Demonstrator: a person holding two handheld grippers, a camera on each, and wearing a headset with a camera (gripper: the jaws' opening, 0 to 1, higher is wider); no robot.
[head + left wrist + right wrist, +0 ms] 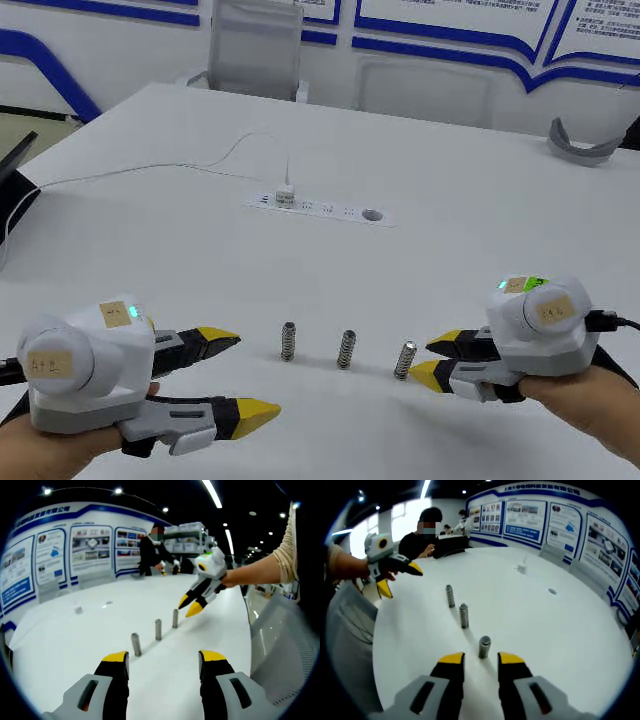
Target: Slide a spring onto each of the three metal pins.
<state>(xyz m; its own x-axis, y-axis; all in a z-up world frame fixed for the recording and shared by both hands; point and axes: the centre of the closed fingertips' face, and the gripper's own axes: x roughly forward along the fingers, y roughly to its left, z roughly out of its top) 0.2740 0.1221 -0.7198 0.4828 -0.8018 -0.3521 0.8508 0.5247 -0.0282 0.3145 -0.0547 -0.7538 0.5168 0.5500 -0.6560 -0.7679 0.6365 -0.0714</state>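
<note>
Three upright metal pins stand in a row on the white table, each with a spring around it: left (289,341), middle (346,349), right (405,360). My left gripper (237,372) is open, left of the row and apart from it; in its own view the jaws (164,656) stand wide with the nearest pin (135,644) ahead. My right gripper (432,358) is open with a narrower gap, its tips just right of the right pin. That pin (484,647) sits just beyond the tips (481,658), not between them. Nothing is held.
A white power strip (320,209) with a plug and a cable lies mid-table. A grey chair (255,45) stands at the far edge and a grey curved object (585,148) at the far right. A person (427,535) sits at the table.
</note>
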